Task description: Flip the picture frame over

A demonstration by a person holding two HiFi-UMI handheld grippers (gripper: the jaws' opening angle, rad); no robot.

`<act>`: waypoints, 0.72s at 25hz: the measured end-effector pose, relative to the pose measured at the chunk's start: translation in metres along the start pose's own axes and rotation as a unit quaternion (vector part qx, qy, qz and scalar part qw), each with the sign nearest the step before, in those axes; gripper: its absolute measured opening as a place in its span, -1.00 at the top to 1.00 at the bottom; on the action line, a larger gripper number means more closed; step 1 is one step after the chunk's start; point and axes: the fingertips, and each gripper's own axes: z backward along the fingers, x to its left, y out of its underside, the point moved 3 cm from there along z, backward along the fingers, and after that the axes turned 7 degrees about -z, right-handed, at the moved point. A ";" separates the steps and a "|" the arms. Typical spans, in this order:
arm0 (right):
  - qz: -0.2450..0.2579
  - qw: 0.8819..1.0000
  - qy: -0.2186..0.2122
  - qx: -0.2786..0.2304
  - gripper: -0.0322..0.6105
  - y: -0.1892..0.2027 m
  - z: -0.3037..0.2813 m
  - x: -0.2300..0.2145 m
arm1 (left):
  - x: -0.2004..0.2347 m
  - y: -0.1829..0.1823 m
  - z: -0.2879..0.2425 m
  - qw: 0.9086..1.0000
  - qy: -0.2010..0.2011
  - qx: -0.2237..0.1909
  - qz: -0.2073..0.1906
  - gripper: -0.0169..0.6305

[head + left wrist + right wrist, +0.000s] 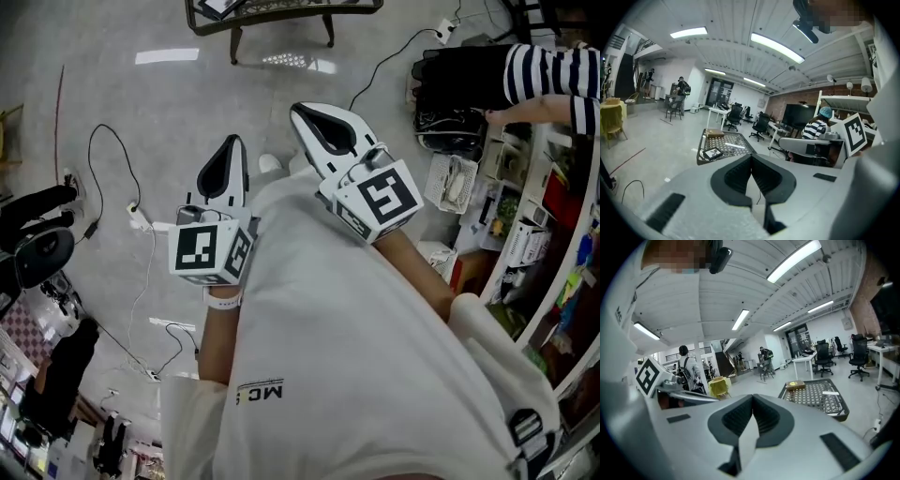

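The picture frame (pixel 713 153) is a small dark-rimmed frame lying flat on a low mesh-topped table (pixel 740 140), several steps ahead of me. In the head view only its corner (pixel 217 7) shows at the top edge, on the table (pixel 281 11). In the right gripper view the table (pixel 836 408) shows, but I cannot make out the frame there. My left gripper (pixel 232 142) and right gripper (pixel 298 110) are held close to my chest, far from the table. Both are shut with nothing between them, their jaws meeting at the tips (pixel 751 157) (pixel 752 397).
A brown box (pixel 714 133) and a white strip (pixel 735 146) share the table. Cables and a power strip (pixel 139 218) lie on the grey floor to the left. A person in a striped shirt (pixel 553 75) stands by shelves (pixel 525 234) on the right. Office chairs (pixel 734 114) and desks stand farther back.
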 end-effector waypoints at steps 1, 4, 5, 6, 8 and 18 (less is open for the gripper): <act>0.003 1.000 0.000 0.006 0.85 0.000 -0.004 -0.003 | 0.004 -0.003 -0.005 1.000 0.001 -0.001 0.003 0.87; -0.006 1.000 0.012 0.018 0.85 -0.002 -0.016 -0.021 | 0.014 -0.013 -0.024 1.000 0.008 -0.002 0.009 0.87; -0.013 1.000 0.017 0.019 0.85 -0.003 -0.024 -0.030 | 0.019 -0.016 -0.035 1.000 0.011 0.002 0.010 0.87; -0.021 0.999 0.021 0.019 0.85 -0.004 -0.033 -0.040 | 0.025 -0.017 -0.047 1.000 0.014 0.008 0.010 0.87; -0.033 0.999 0.023 0.018 0.85 -0.009 -0.053 -0.059 | 0.037 -0.022 -0.073 1.000 0.017 0.021 0.007 0.87; -0.030 0.999 -0.027 0.021 0.85 -0.083 -0.174 -0.180 | 0.085 -0.098 -0.209 0.998 -0.022 0.054 -0.006 0.87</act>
